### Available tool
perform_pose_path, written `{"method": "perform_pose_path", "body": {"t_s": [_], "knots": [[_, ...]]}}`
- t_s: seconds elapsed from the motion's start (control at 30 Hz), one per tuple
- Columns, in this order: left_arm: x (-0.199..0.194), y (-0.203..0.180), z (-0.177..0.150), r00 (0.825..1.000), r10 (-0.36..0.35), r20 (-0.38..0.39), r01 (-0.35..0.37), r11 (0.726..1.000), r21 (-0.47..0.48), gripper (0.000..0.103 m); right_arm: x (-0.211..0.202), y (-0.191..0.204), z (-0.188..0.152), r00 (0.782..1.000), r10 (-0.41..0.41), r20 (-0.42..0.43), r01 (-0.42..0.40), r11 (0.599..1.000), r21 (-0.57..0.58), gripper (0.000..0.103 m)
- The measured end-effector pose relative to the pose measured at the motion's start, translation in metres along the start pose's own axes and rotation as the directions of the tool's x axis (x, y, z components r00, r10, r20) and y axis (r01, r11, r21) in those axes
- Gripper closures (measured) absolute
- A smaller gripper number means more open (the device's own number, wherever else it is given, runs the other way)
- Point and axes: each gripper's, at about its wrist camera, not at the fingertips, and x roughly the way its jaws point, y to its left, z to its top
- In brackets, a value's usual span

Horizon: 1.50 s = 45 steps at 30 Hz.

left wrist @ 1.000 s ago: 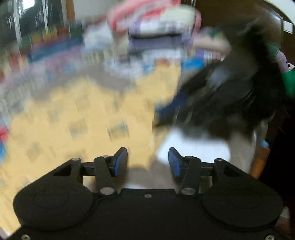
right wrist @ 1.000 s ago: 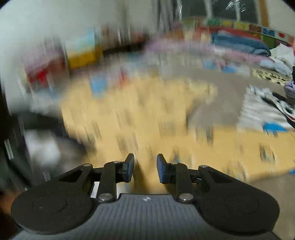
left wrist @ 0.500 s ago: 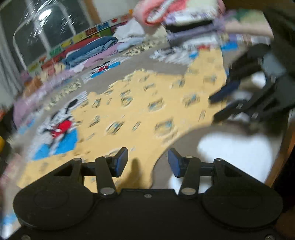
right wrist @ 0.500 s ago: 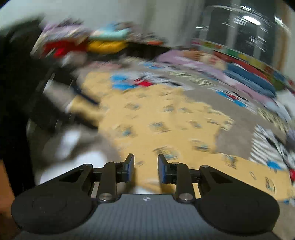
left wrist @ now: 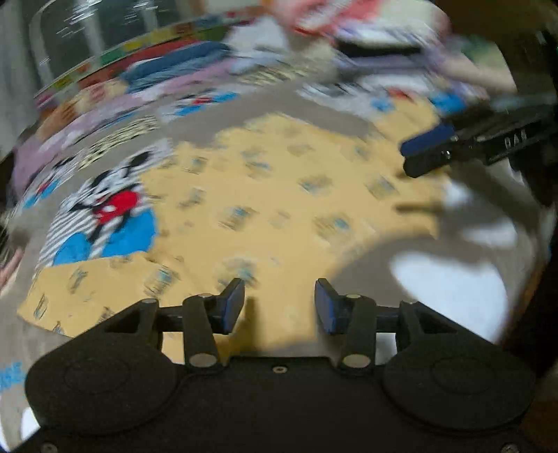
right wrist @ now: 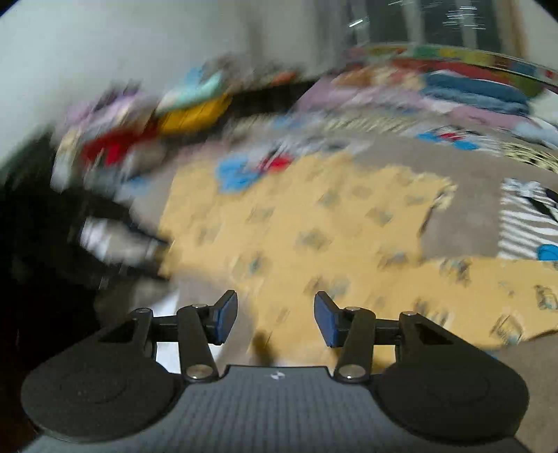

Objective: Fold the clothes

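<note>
A yellow patterned garment (left wrist: 272, 202) lies spread flat on a grey bedspread (left wrist: 216, 118), and it fills the middle of the right wrist view (right wrist: 314, 237) too. My left gripper (left wrist: 279, 305) hovers open over the garment's near edge, nothing between its blue pads. My right gripper (right wrist: 275, 315) is also open above the near hem, empty. In the left wrist view the right gripper's fingers (left wrist: 432, 144) reach in from the right, over the garment's far side. Both views are motion-blurred.
A cartoon mouse print (left wrist: 104, 209) on the bedspread lies left of the garment. Stacks of folded clothes (left wrist: 366, 31) sit at the back, and another colourful pile (right wrist: 146, 132) at the left in the right wrist view. A white patch (left wrist: 453, 292) lies by the near right.
Both grippers swung across the bed and now face the yellow garment from closer. The right gripper's fingers have spread wider apart. The left stayed open.
</note>
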Motion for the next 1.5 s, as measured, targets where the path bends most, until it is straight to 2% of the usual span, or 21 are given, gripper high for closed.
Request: {"method": "perform_pose_path", "body": {"t_s": [0.1, 0.23, 0.37, 0.53, 0.7, 0.93, 1.03, 1.1, 1.17, 1.23, 1.3, 1.37, 1.5], "knots": [[0.015, 0.032, 0.019, 1.0, 0.005, 0.023, -0.002, 0.994, -0.111, 0.057, 0.018, -0.028, 0.024, 0.996, -0.058, 0.066, 0.051, 0.994, 0.099, 0.053], [0.036, 0.074, 0.045, 0.999, 0.014, 0.052, -0.001, 0.966, -0.257, 0.057, 0.056, -0.068, 0.053, 0.99, -0.117, 0.081, 0.1, 0.977, 0.191, 0.053], [0.06, 0.12, 0.071, 0.997, 0.018, 0.074, 0.013, 0.914, -0.405, 0.057, 0.091, -0.104, 0.071, 0.985, -0.166, 0.057, 0.145, 0.953, 0.267, 0.052], [0.105, 0.174, 0.091, 0.999, -0.002, 0.04, 0.023, 0.848, -0.529, 0.057, 0.133, -0.151, 0.093, 0.975, -0.219, 0.022, 0.197, 0.911, 0.362, 0.052], [0.132, 0.204, 0.094, 0.997, -0.053, 0.054, 0.075, 0.774, -0.629, 0.057, 0.154, -0.179, 0.099, 0.98, -0.2, -0.018, 0.19, 0.892, 0.41, 0.052], [0.165, 0.223, 0.087, 0.992, -0.116, 0.051, 0.117, 0.698, -0.707, 0.06, 0.166, -0.201, 0.097, 0.987, -0.153, -0.038, 0.153, 0.864, 0.479, 0.051], [0.17, 0.224, 0.088, 0.989, -0.132, 0.061, 0.136, 0.693, -0.708, 0.062, 0.167, -0.203, 0.097, 0.989, -0.147, -0.033, 0.144, 0.861, 0.488, 0.052], [0.172, 0.225, 0.09, 0.989, -0.137, 0.062, 0.14, 0.697, -0.703, 0.069, 0.171, -0.202, 0.099, 0.988, -0.149, -0.039, 0.15, 0.867, 0.475, 0.055], [0.174, 0.225, 0.092, 0.988, -0.143, 0.059, 0.143, 0.705, -0.694, 0.077, 0.176, -0.201, 0.1, 0.988, -0.145, -0.053, 0.153, 0.874, 0.461, 0.068], [0.176, 0.223, 0.094, 0.988, -0.145, 0.053, 0.142, 0.72, -0.68, 0.097, 0.181, -0.199, 0.099, 0.988, -0.137, -0.065, 0.152, 0.884, 0.443, 0.089], [0.177, 0.221, 0.095, 0.988, -0.145, 0.053, 0.144, 0.732, -0.666, 0.103, 0.18, -0.196, 0.098, 0.987, -0.149, -0.053, 0.157, 0.888, 0.433, 0.098], [0.174, 0.22, 0.097, 0.989, -0.132, 0.064, 0.141, 0.741, -0.656, 0.103, 0.178, -0.194, 0.097, 0.986, -0.163, -0.035, 0.162, 0.888, 0.43, 0.099], [0.168, 0.219, 0.1, 0.988, -0.114, 0.102, 0.153, 0.753, -0.64, 0.103, 0.16, -0.204, 0.095, 0.979, -0.201, 0.033, 0.159, 0.857, 0.49, 0.099]]}}
